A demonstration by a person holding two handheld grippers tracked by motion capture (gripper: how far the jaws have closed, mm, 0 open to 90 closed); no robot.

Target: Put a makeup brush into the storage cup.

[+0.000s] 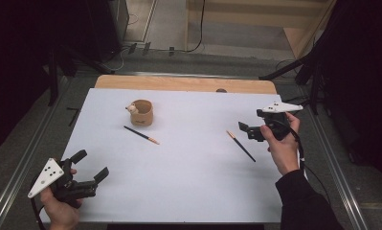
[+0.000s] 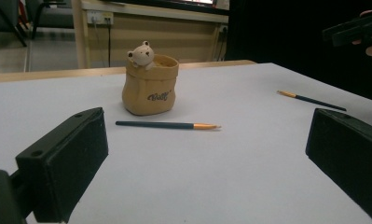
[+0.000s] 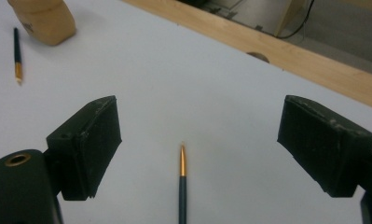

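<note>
The surface looked smooth, matt and white with a wooden edge, the pot matt ceramic, and the tongs' pads rough black.

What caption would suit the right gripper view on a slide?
Open right gripper poised over a dark chopstick with a gold tip on the white table.

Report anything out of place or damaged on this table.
Nothing looks damaged or spilled. Two chopsticks lie apart on the white sheet, one just in front of the bear holder, the other near the right gripper.
</note>
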